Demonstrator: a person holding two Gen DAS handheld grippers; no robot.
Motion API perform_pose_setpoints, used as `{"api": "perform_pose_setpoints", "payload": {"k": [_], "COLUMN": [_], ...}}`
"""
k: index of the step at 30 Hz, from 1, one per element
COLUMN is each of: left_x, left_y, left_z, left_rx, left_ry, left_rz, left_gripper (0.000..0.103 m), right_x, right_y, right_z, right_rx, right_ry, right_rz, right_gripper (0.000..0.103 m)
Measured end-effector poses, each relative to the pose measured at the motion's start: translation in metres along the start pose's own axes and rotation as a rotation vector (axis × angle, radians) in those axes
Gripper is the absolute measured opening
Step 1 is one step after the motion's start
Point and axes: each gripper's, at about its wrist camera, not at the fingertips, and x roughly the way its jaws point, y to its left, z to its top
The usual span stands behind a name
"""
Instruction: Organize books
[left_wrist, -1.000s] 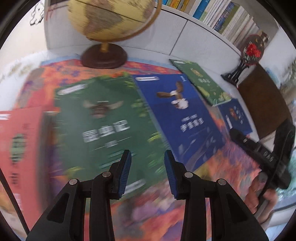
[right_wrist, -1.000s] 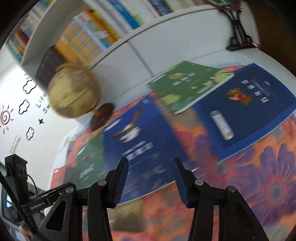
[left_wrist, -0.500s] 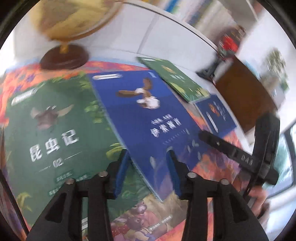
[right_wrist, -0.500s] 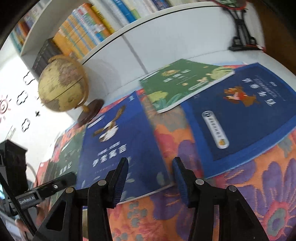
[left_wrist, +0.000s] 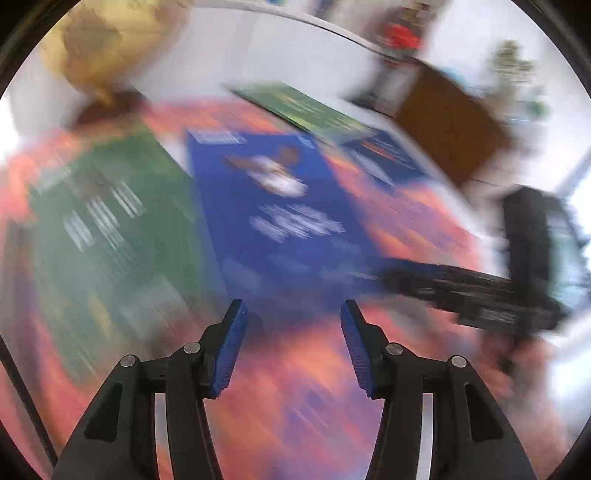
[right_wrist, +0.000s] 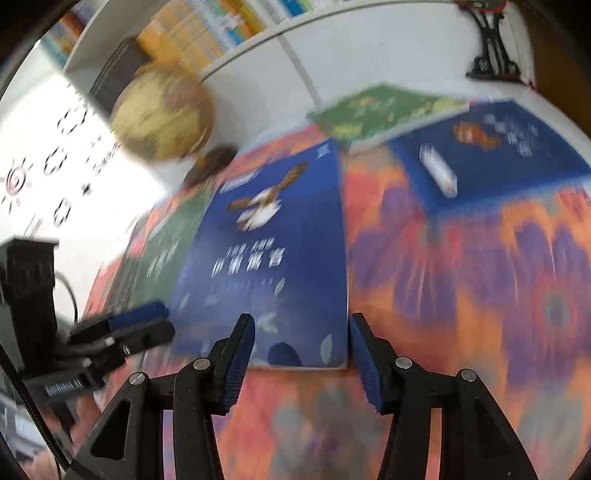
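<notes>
Books lie flat on the flower-patterned counter (right_wrist: 480, 280): blue bird-cover book (right_wrist: 280, 258) centre, dark green book (left_wrist: 107, 229) to its left, light green book (right_wrist: 384, 110) overlapping another blue book (right_wrist: 517, 155) beyond. Left hand-held gripper (left_wrist: 291, 336) is opening, nothing between the pads. Right hand-held gripper (right_wrist: 301, 354) stands partly open, empty, over the bird-cover book's near edge. Both views motion-blurred.

Right gripper (right_wrist: 301, 345) has its jaws apart w/ nothing between, hovering over the near edge of the blue bird book (right_wrist: 273, 258) on a flowery cloth (right_wrist: 480, 295). Left gripper (right_wrist: 147, 325) pokes in beside it; globe (right_wrist: 162, 114) sits behind.
</notes>
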Motion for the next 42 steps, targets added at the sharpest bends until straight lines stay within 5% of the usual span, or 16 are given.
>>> {"api": "perform_pose_setpoints", "payload": {"k": [1, 2, 5, 8, 13, 17, 21, 24, 26, 32, 36, 42], "left_x": [-0.003, -0.006, -0.016, -0.03, -0.021, 0.01, 0.023, 0.023, 0.016, -0.013, -0.007, 0.003], "left_y": [-0.006, -0.012, -0.01, 0.008, 0.032, 0.038, 0.01, -0.008, -0.019, -0.027, 0.008, 0.02], "left_z": [-0.02, -0.037, -0.058, -0.039, 0.018, 0.029, 0.028, 0.016, 0.0, -0.068, -0.056, -0.036], "left_rx": [-0.021, -0.018, -0.019, -0.028, 0.007, 0.031, 0.11, 0.174, 0.176, 0.102, -0.044, -0.073], "left_ry": [0.065, 0.104, 0.109, 0.022, -0.119, -0.06, -0.044, -0.022, 0.006, 0.16, 0.172, 0.165], "left_rz": [-0.106, -0.12, 0.012, 0.095, 0.344, 0.37, 0.36, 0.391, 0.358, 0.093, 0.012, -0.048], "left_gripper": [0.049, 0.049, 0.049, 0.049, 0.049, 0.05, 0.052, 0.052, 0.052, 0.052, 0.052, 0.051], "right_x": [-0.005, -0.009, -0.029, -0.043, -0.021, 0.001, 0.016, 0.015, 0.008, -0.028, -0.032, -0.014], "right_y": [0.007, 0.014, 0.029, 0.021, -0.005, -0.003, 0.007, 0.016, 0.011, 0.005, -0.027, -0.049], "right_z": [-0.019, -0.033, -0.058, -0.05, -0.013, 0.011, 0.025, 0.02, 0.01, -0.049, -0.051, -0.032], "right_rx": [0.021, 0.02, -0.055, -0.071, 0.082, 0.111, 0.1, 0.029, 0.037, -0.025, 0.062, 0.125], "right_ry": [0.07, 0.114, 0.11, 0.037, -0.053, -0.095, -0.04, -0.024, -0.003, 0.177, 0.214, 0.227], "right_rz": [0.089, 0.116, -0.005, -0.105, -0.097, -0.142, -0.115, -0.199, -0.179, -0.03, 0.135, 0.31], "right_gripper": [0.051, 0.051, 0.051, 0.051, 0.051, 0.051, 0.055, 0.056, 0.056, 0.056, 0.052, 0.046]}}
